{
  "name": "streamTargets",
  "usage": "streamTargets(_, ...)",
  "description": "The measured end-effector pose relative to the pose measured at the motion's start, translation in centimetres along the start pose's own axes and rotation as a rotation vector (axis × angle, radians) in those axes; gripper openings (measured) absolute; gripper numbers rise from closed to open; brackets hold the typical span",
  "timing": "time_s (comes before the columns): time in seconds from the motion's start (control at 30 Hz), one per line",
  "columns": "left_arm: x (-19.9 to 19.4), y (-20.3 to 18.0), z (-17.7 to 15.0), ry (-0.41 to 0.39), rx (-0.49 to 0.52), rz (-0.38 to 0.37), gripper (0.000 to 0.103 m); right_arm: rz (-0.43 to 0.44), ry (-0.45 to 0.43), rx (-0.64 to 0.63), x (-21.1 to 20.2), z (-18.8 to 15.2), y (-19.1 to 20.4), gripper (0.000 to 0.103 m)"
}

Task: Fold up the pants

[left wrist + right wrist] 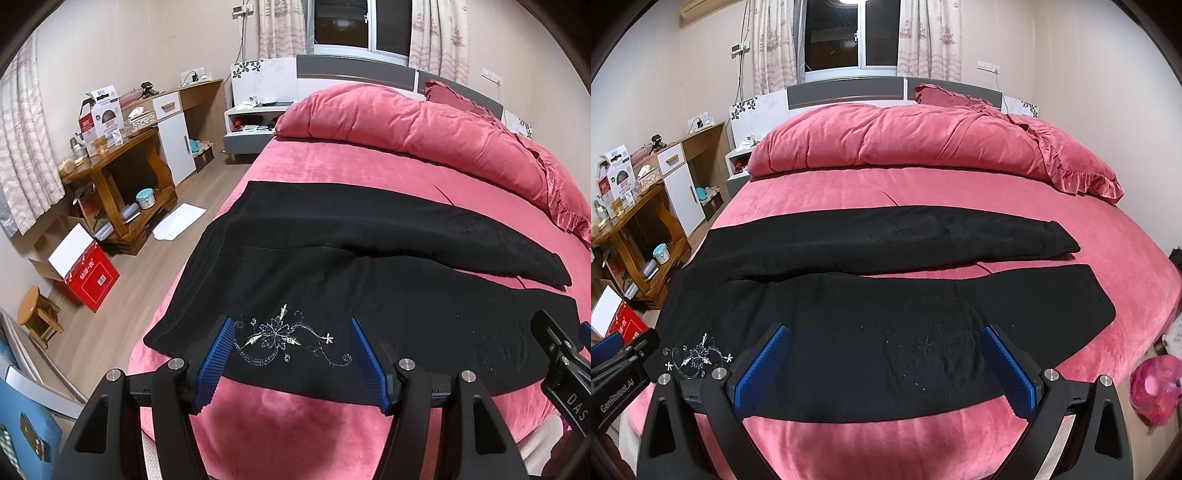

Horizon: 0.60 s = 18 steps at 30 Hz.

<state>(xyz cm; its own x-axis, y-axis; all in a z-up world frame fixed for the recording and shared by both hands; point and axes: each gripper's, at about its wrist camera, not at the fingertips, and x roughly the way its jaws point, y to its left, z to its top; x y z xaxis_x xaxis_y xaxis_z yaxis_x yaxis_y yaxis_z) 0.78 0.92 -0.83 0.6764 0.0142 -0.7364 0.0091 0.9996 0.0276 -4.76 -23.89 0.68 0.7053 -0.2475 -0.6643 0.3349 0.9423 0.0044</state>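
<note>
Pants (332,273) flat on bed (295,424), beneath open tools (293,360)

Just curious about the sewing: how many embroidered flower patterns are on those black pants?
2. A bright silver flower sits near the waist end, left on the near leg. A faint dark one lies mid-leg, further right. The underside may hide more.

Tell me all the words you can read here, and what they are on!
"DAS": on the right tongs, letters cut off at the edge.
"GenRobot.AI": on the left tongs.
Red box on the floor: print too small to read.
White carton on the wooden table: print too blurred.
</note>
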Motion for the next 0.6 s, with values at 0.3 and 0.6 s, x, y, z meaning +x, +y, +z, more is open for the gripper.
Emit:
streamTargets(0.3, 0.1, -0.4, 0.0, -0.001, 0.017, -0.008, 0.065, 0.003, -0.001, -0.004, 0.0, 0.0, -0.1, 0.103)
streamTargets(0.6, 1.1, 0.1, 0.1, 0.038, 0.017, -0.008, 0.065, -0.002, -0.020, -0.007, 0.1, 0.5, -1.0, 0.103)
